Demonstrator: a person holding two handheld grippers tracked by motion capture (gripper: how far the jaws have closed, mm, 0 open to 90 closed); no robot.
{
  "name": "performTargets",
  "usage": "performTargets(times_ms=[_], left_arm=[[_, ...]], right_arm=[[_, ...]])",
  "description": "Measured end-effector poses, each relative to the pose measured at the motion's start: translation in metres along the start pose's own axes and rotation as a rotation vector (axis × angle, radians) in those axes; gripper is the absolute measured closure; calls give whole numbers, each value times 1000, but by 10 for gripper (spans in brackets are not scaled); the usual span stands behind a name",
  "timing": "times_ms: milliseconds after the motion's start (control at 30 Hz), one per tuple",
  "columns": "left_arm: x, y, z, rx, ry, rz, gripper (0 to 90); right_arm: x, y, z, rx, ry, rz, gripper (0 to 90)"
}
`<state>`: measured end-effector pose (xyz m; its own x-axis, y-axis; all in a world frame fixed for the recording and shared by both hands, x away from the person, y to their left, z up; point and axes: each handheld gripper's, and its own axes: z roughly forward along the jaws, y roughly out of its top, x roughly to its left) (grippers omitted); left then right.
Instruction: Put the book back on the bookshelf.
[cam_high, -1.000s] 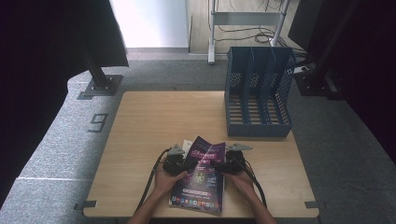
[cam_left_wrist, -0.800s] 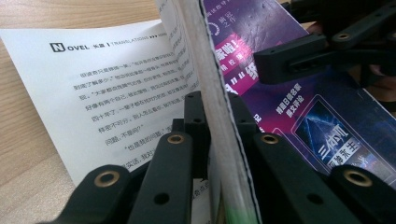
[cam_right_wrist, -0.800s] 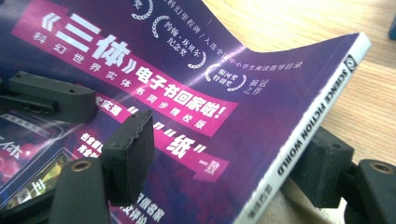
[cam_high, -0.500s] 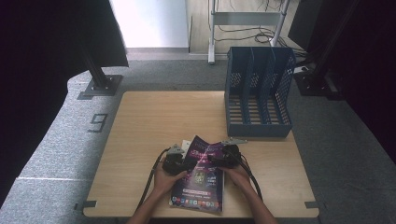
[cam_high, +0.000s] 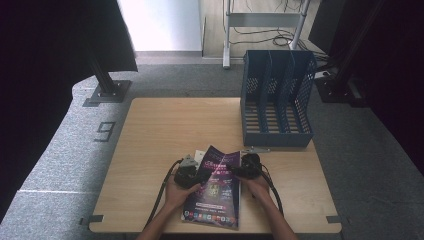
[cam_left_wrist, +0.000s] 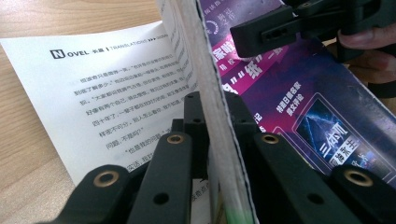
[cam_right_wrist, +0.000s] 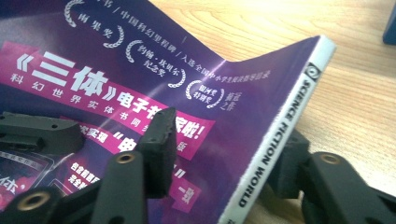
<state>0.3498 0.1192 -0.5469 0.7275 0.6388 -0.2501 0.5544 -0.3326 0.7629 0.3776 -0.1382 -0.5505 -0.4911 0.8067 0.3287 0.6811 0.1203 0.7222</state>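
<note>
A magazine (cam_high: 215, 200) with a purple cover lies at the table's front edge, its far end lifted and partly opened. In the left gripper view my left gripper (cam_left_wrist: 215, 106) is shut on the raised edge of the cover and a stack of pages. A white printed page (cam_left_wrist: 107, 88) lies flat to the left of it. My right gripper (cam_right_wrist: 224, 140) is open and straddles the spine (cam_right_wrist: 280, 126): one jaw rests over the purple cover (cam_right_wrist: 93, 46), the other sits below the spine on the table side. From above, the left gripper (cam_high: 187, 172) and the right gripper (cam_high: 246, 169) flank the magazine's far end.
A blue mesh file rack (cam_high: 276, 100) with three slots stands at the table's back right. The wooden tabletop (cam_high: 165, 130) stretches bare behind and left of the magazine. Cables trail from both grippers toward the front edge.
The right gripper has slid a little left onto the magazine's spine. The magazine's far end has risen slightly. The left gripper has stayed in place.
</note>
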Motion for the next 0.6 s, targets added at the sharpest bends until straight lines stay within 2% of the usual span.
performTargets(times_ms=[67,267,467,600], left_arm=[[0,0,0,-2,1,0,822],[0,0,-1,-14,-8,3,825],[-2,3,-9,-48,-27,16,830],[-6,8,-18,-78,-38,27,836]], right_arm=[[-3,0,-2,2,10,0,588],[-3,1,-6,-18,29,-2,648],[0,3,-16,-48,40,-7,675],[5,6,-27,-93,49,-26,685]])
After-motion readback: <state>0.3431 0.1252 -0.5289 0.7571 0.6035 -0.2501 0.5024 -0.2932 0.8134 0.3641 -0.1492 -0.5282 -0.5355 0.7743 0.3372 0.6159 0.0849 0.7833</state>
